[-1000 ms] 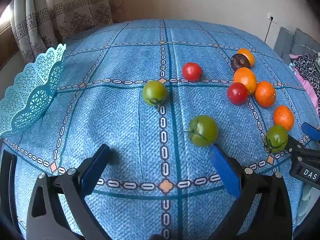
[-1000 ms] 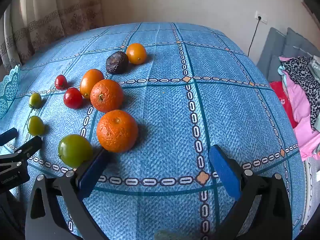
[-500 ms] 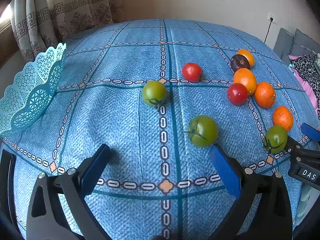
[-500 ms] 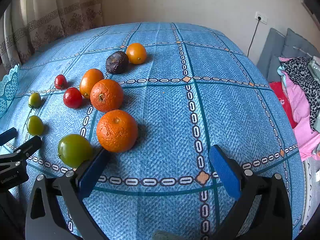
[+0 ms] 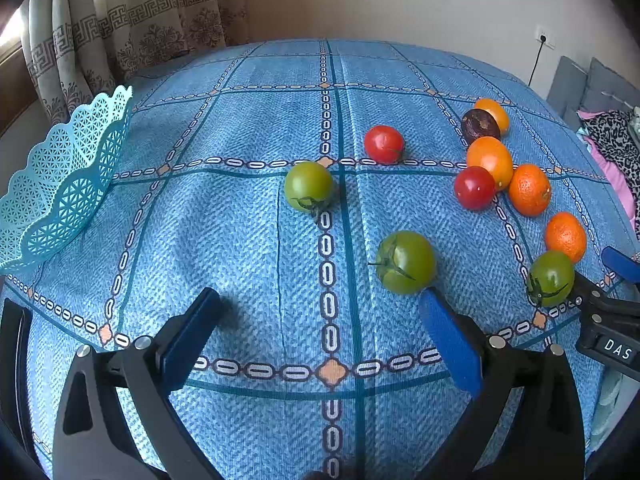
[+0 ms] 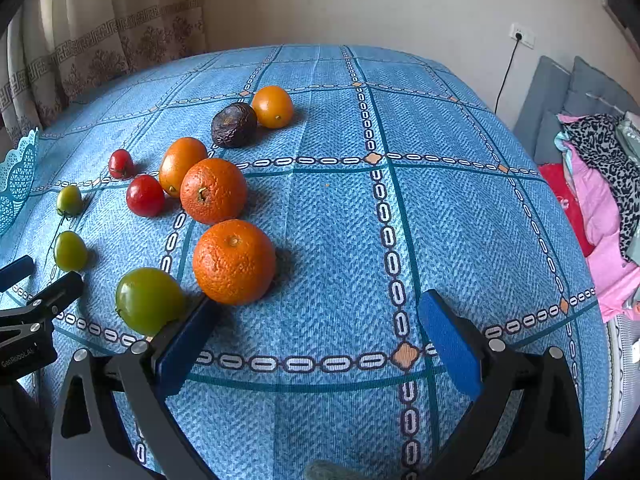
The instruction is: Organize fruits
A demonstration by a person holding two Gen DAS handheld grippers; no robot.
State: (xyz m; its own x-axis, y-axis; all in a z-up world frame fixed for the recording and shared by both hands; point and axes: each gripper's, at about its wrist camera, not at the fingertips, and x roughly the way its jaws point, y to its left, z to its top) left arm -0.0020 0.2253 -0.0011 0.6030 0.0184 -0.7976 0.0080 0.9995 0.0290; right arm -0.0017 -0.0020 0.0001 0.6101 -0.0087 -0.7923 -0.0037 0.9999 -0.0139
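Note:
Fruit lies scattered on a blue patterned tablecloth point(image 5: 248, 120). In the left wrist view my left gripper point(image 5: 320, 312) is open and empty, its right finger just below a green tomato point(image 5: 406, 262). Farther off sit another green tomato point(image 5: 309, 187) and a red tomato point(image 5: 383, 144). In the right wrist view my right gripper point(image 6: 316, 312) is open and empty; its left finger sits close beside a green tomato point(image 6: 148, 300) and a mandarin point(image 6: 234, 262). Behind them lie another mandarin point(image 6: 213, 191), a red tomato point(image 6: 145, 195), an orange fruit point(image 6: 180, 166) and a dark wrinkled fruit point(image 6: 234, 125).
A turquoise lattice basket point(image 5: 60, 184) stands at the table's left edge. Curtains point(image 5: 120, 32) hang behind it. A power cord and socket point(image 6: 520, 36) are on the back wall. Grey cushions and pink clothes point(image 6: 600, 200) lie to the right of the table.
Both grippers have stayed open and almost still; the views shift only very slightly. No fruit has moved.

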